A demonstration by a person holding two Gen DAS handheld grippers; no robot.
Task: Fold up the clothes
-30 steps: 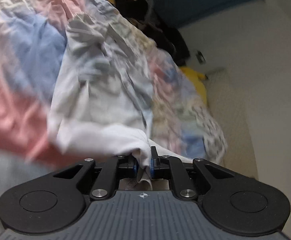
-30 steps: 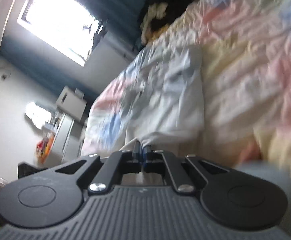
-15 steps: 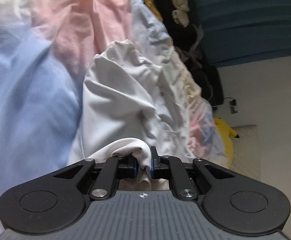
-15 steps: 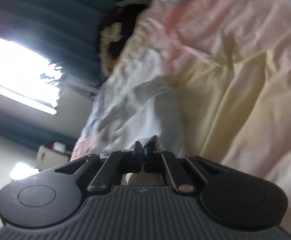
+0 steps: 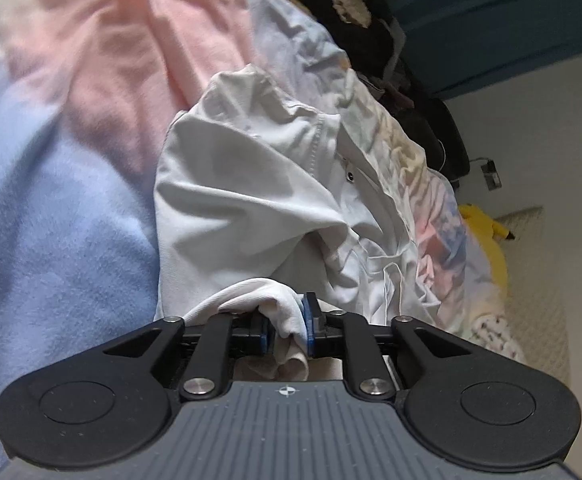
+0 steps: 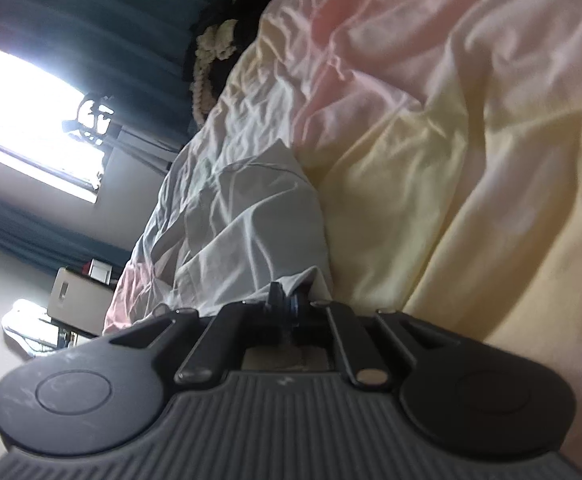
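Both tongs sit low at the near edge of the bed [image 5: 71,208], each at one corner of the white garment [image 5: 251,184]. The garment lies spread and wrinkled on the pastel bedcover, running away from both cameras toward the far end of the bed, w/ a dark clothes pile [image 5: 371,28] beyond it.

Left tongs [image 5: 287,326]: jaws opening, a bunched wad of white hem between the blue pads; the right pad touches the cloth, and the grip looks to be slackening.

Right tongs [image 6: 285,306]: jaws narrow and just starting to open, a thin edge of the same garment between them. Whether the pads press on it, can't tell – too small & dark there.

Reading: holding two corners keeps the edge taut and straight, so the cloth lands flat. Letting go of both w/ the edge down on the bed suggests a lay-down step is ending; the folding itself prob. isn't finished, as the body is rumpled.
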